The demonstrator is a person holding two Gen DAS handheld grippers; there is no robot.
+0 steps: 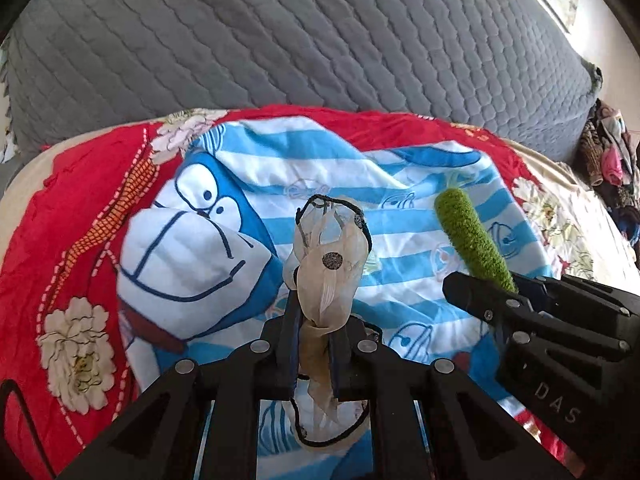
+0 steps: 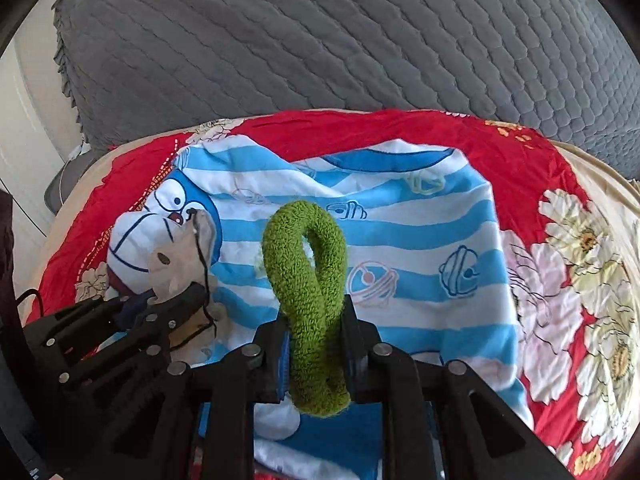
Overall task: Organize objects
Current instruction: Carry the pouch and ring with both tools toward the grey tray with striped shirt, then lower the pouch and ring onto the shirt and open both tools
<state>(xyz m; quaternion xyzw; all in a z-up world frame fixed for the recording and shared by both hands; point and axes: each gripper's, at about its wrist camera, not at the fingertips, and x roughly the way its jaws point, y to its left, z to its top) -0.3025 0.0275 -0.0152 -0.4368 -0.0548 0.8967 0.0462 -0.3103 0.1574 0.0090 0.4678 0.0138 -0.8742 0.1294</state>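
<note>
Two grippers hang side by side over a striped cloth (image 1: 420,216), each gripping a hair accessory.

From the left wrist camera, the left gripper (image 1: 314,322) points forward and slightly down at the cloth, its jaws pressed together on a sheer beige scrunchie (image 1: 330,264) edged with black. The scrunchie stands up between the fingertips, and its tail hangs below the jaws. Just right of it, the right gripper (image 1: 486,286) comes in level from the lower right, its tip aimed up and left, with a green band (image 1: 472,242) rising from its jaws. The cloth, printed with a blue cartoon face, lies on a red floral sheet (image 1: 52,240); beyond the sheet lies a grey quilt (image 1: 280,40).

From the right wrist camera, the right gripper (image 2: 316,336) points forward over the middle of the cloth (image 2: 420,280), its jaws clamped on the green band (image 2: 308,280), whose fuzzy loop stands upright above the fingertips. Left of it, the left gripper (image 2: 176,300) reaches in from the lower left, pinching the scrunchie (image 2: 180,260) over the cartoon face. The sheet (image 2: 540,184) rings the cloth, with the quilt (image 2: 320,32) behind.
</note>
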